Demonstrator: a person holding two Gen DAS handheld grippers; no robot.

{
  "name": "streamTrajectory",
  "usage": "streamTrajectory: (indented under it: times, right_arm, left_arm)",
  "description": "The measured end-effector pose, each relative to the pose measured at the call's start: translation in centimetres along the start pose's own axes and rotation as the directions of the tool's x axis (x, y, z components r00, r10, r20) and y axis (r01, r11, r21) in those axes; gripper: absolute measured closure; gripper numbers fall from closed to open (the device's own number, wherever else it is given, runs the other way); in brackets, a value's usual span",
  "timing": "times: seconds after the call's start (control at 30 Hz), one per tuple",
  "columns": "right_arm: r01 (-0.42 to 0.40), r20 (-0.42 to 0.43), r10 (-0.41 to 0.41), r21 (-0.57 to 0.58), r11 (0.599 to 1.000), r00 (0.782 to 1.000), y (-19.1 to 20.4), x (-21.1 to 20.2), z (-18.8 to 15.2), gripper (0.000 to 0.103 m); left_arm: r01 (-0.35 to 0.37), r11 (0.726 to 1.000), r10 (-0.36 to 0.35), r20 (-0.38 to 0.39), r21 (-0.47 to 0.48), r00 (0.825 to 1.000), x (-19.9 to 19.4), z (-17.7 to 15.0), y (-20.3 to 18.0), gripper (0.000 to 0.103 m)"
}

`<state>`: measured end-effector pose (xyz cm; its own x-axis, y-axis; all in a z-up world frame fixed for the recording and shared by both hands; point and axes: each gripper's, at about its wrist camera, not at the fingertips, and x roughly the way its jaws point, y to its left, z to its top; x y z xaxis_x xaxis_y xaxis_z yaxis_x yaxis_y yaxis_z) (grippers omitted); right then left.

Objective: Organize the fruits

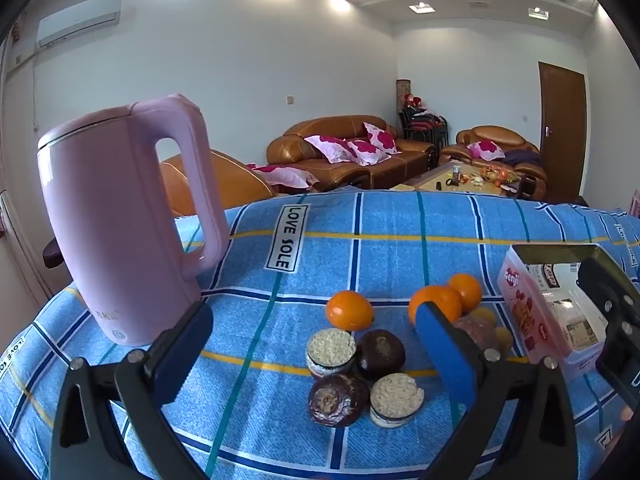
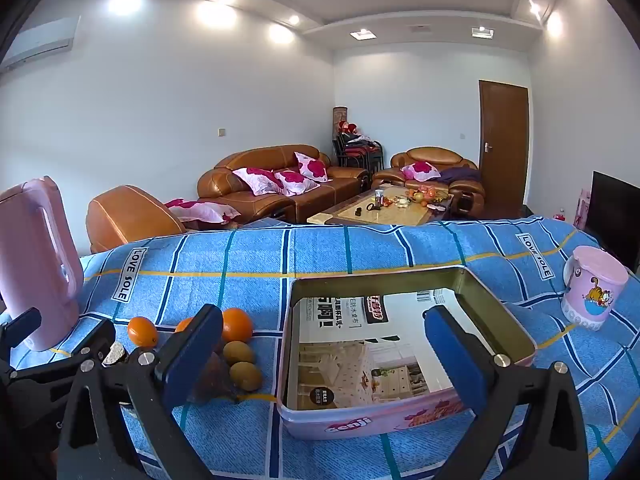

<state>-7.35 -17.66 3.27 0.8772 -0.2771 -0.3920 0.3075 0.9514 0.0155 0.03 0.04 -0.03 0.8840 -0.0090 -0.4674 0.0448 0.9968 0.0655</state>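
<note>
Three glossy oranges (image 1: pixel 349 309), dark wrinkled passion fruits (image 1: pixel 380 354), two of them cut with pale pulp shown, and two small brownish-green fruits (image 2: pixel 238 353) are clustered on the blue checked tabletop (image 1: pixel 360 240), just beside the pink tin (image 2: pixel 400 420). The left gripper (image 1: pixel 316 344) is tilted downward toward the cluster, jaws spread with nothing pinched. The right gripper (image 2: pixel 320 352) is angled over the tin, jaws likewise spread.

The left gripper (image 1: pixel 312 344) is wide open and holds nothing. Its blue fingers (image 1: pixel 444 344) hang over a worktop with a blue checked cloth (image 1: pixel 380 248). Between them lie two dark brown round fruits (image 1: pixel 380 354) and two cut halves with pale insides (image 1: pixel 331 350). Three shiny orange fruits (image 1: pixel 349 310) sit just behind, at twelve o'clock. A tall pink plastic kettle (image 1: pixel 120 220) stands at ten o'clock. A pink open tin box (image 1: pixel 536 312) sits at three o'clock.
</note>
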Motion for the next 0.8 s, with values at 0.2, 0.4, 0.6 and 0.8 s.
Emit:
streamTrajectory:
  times: [0.2,0.4,0.6,0.8]
  right_arm:
    - [-0.003,-0.007,0.003,-0.004,1.0,1.0,0.1,0.2,0.0,0.001]
    - [0.0,-0.001,0.0,-0.006,1.0,1.0,0.6,0.4,0.2,0.001]
    - [0.008,0.004,-0.008,0.004,1.0,1.0,-0.1,0.0,0.1,0.001]
    - [0.012,-0.007,-0.012,0.011,1.0,1.0,-0.1,0.3,-0.1,0.001]
  left_arm:
    - [0.025,1.0,-0.025,-0.032,-0.009,0.999,0.3,0.2,-0.2,0.0]
    - [0.045,0.999,-0.045,-0.013,0.007,0.999,0.0,-0.2,-0.1,0.0]
    - [0.061,0.998,-0.062,0.006,0.032,0.998,-1.1,-0.2,-0.6,0.0]
    - [0.061,0.997,-0.062,0.006,0.051,0.998,-1.5,-0.2,-1.1,0.0]
